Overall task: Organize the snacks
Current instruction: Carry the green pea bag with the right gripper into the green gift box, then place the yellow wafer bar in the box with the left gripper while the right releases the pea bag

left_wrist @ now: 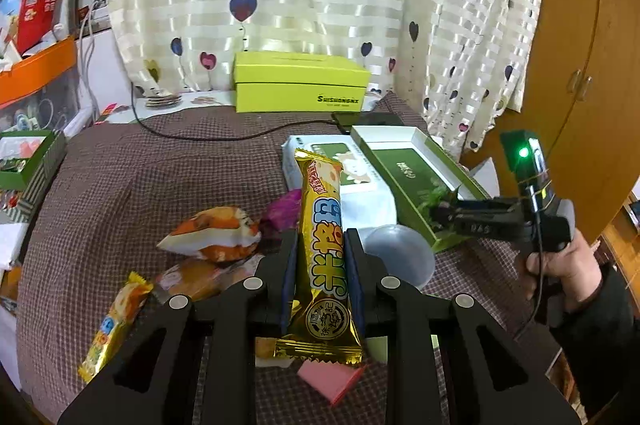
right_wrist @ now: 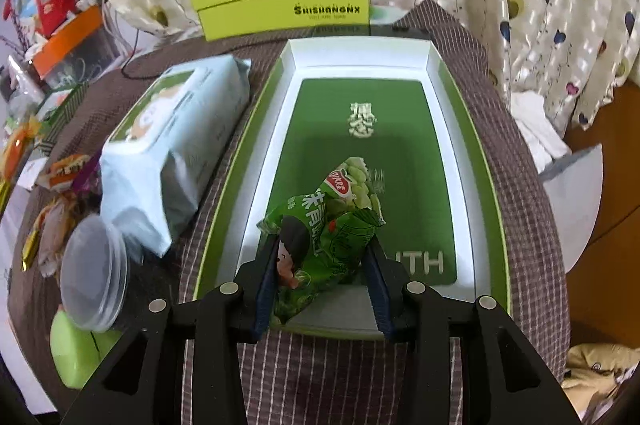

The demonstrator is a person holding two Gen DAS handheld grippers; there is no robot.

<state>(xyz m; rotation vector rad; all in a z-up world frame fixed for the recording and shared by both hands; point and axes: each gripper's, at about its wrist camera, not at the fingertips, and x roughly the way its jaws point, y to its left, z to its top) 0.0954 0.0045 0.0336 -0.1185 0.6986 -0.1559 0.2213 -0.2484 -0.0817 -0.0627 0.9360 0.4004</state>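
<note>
Your biggest landmark is the green tray box (right_wrist: 472,161), open on the checked worktop (left_wrist: 120,185) at the right, its long axis running near to far, empty but for what you bring. Left of it lies the pale wipes pack (right_wrist: 176,145).

Your right tool (right_wrist: 320,265) pinches a green snack bag (right_wrist: 332,225) just over the tray's near end. It is soft, crinkly and light, bunched between the pads, so it will likely flop once let go; hold it by the middle, not the frilled edge.

Your left tool (left_wrist: 322,265) pinches a gold snack bar (left_wrist: 322,245) across its lower half, above the loose snacks (left_wrist: 212,237) at near left. Its long axis points away from you, toward the far curtain. The foil looks slippery and the contents probably brittle, so grip gently.
</note>
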